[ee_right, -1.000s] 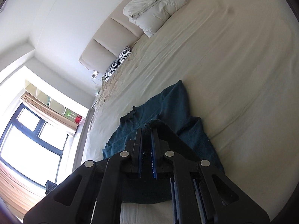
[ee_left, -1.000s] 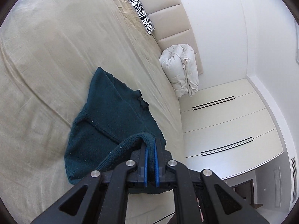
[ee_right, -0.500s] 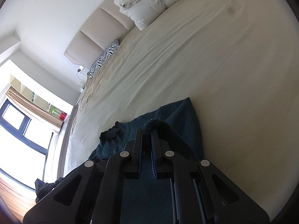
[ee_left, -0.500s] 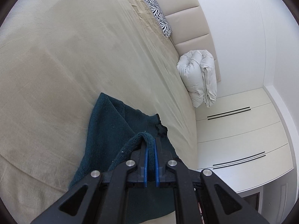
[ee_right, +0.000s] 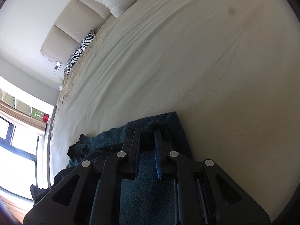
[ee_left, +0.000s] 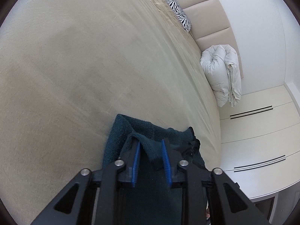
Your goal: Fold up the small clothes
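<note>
A dark teal knitted garment (ee_left: 129, 129) lies folded on the beige bed sheet (ee_left: 75, 65) near the bed's near edge. My left gripper (ee_left: 150, 144) is open just above it, with a loose fold of the teal knit still draped between the blue pads (ee_left: 136, 155). In the right wrist view the same garment (ee_right: 174, 123) lies under my right gripper (ee_right: 147, 132), which is open, its fingers resting over the folded edge. The garment's dark ribbed edge (ee_right: 78, 146) sticks out to the left.
A rolled white duvet (ee_left: 223, 75) and a zebra-print pillow (ee_left: 176, 9) lie by the padded headboard (ee_left: 210, 26). White drawer fronts (ee_left: 253, 131) stand beside the bed. A window (ee_right: 16, 146) with shelves is at the left in the right wrist view.
Both grippers have opened and let go of the teal garment's edge. They have carried it forward and down onto the rest of the garment on the sheet.
</note>
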A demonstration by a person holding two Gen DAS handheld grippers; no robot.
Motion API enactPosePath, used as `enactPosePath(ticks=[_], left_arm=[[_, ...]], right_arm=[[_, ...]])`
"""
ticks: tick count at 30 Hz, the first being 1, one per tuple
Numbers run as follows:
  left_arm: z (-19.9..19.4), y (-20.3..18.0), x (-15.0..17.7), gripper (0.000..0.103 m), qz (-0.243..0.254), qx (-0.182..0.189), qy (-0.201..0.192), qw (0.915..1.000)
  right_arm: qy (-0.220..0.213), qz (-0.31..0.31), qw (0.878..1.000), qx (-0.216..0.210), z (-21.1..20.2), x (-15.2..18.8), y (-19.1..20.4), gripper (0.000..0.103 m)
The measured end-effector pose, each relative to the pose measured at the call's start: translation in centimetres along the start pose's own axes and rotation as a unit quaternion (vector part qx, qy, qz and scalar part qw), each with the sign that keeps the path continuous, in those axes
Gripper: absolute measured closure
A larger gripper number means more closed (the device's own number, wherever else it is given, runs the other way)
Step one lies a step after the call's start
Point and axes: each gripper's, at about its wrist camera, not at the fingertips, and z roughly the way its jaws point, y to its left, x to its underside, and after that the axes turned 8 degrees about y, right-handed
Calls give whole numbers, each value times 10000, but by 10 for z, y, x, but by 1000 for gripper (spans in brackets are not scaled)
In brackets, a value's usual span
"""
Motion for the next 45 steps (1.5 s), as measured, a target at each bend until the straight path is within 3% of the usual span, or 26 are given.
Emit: enactPosePath(ticks=[1, 3, 4, 6, 9, 12, 15, 17, 20, 21, 25, 28, 34, 45], left_arm=[[-5, 2, 3, 41, -20, 61, -103, 9999], [-16, 2, 9, 26, -12, -7, -266, 9996], [-23, 1, 12, 26, 23, -48, -340, 9994], [-34, -1, 19, 25, 147, -55, -390, 9991], [-47, -10, 37, 25, 520, -282, -433, 9973], [-54, -13, 65, 26, 922, -569, -454, 9931], [-53, -5, 92, 28, 1039, -729, -363, 9912], [-52, 3, 108, 29, 1099, -809, -268, 9903], [-51, 12, 125, 37, 1180, -883, -198, 9889], [-51, 12, 129, 38, 1249, -939, -228, 9875], [-49, 5, 137, 51, 1455, -1125, -279, 9825], [-53, 3, 141, 63, 1533, -1217, -331, 9801], [-55, 5, 147, 87, 1630, -1556, -450, 9732], [-63, 4, 156, 95, 1789, -1780, -562, 9660]], right_arm=[[-44, -39, 10000, -17, -1, 0, 1, 83], [-154, -157, 9998, 6, -6, 1, 2, 72], [-205, -201, 9996, 49, -10, 2, 2, 59], [-390, -172, 9990, 140, -20, 5, 0, 43], [-477, -256, 9985, 16, -43, 18, -8, 43], [-359, -654, 9971, 171, -56, 38, -6, 46], [-178, -1220, 9910, 525, -62, 64, -2, 60], [-109, -1462, 9866, 714, -65, 84, -3, 61], [-1, -1662, 9820, 892, -67, 106, -7, 62], [23, -1728, 9806, 927, -69, 114, -9, 68], [40, -1848, 9777, 998, -82, 147, -21, 75], [-28, -1799, 9781, 1051, -87, 147, -25, 88], [-231, -1967, 9702, 1399, -93, 150, -22, 96], [-414, -1916, 9661, 1681, -105, 155, -18, 98]])
